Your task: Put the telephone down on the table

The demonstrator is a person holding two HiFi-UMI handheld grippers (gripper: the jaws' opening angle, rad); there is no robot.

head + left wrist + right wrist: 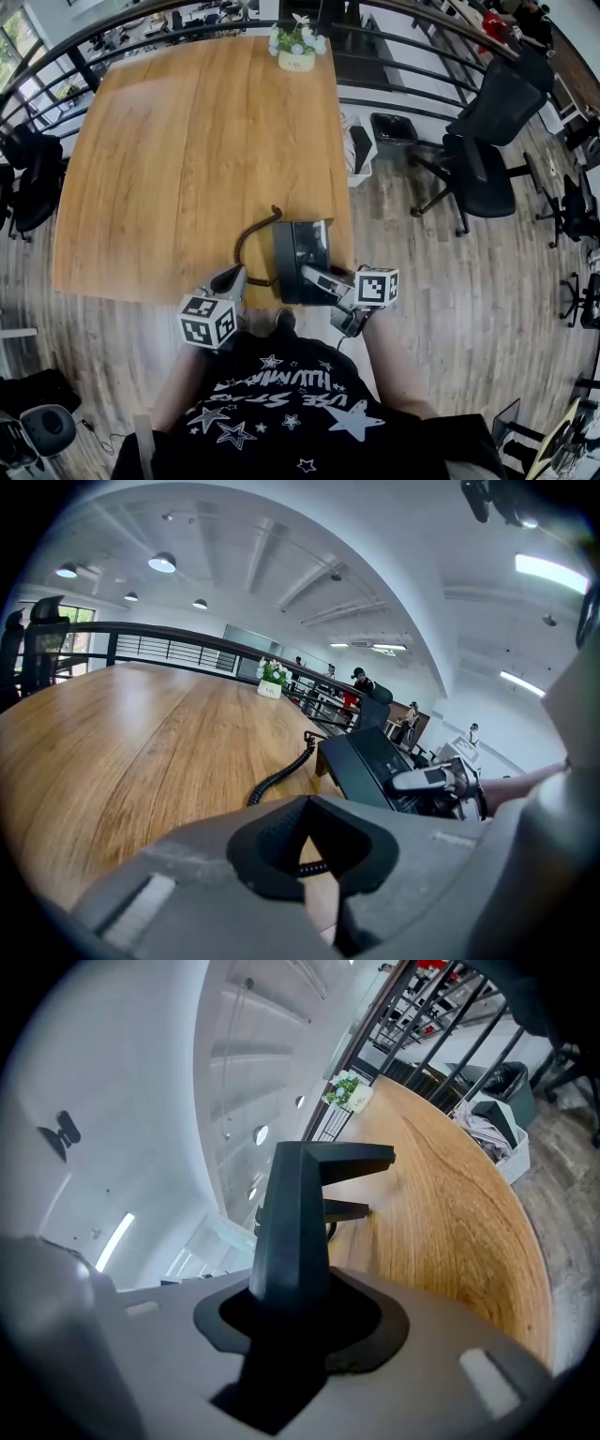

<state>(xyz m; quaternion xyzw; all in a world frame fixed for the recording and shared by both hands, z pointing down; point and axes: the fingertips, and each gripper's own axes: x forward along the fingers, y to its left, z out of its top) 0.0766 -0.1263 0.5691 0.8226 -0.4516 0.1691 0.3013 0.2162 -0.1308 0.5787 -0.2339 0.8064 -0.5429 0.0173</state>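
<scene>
The telephone (302,258) is bound for the tabletop (178,141), the broad wooden slab that fills the upper left and middle of the head view. It is almost bare, so I judge there is plenty of room to set the thing down.

The telephone itself is a black, flat body in the lower middle of that view, right over the tabletop's near edge. Its far end looks low over the wood, but I cannot tell whether it already rests there.

My right gripper (319,277) comes in from the lower right and is clamped on the telephone's near side. In the right gripper view the dark slab stands edge-on between the jaws. Gripping that edge, I reckon, lets me carry the weight from outside the tabletop and lower the body flat.

My left gripper (230,278) hovers at the near edge, just left of the telephone. Its jaw tips are together, with nothing pinched that I can see. I take it as parked there to stay clear of the load.

The coiled cord (246,242) loops across the wood between them. A small potted plant (297,49) stands at the far edge, well apart.
</scene>
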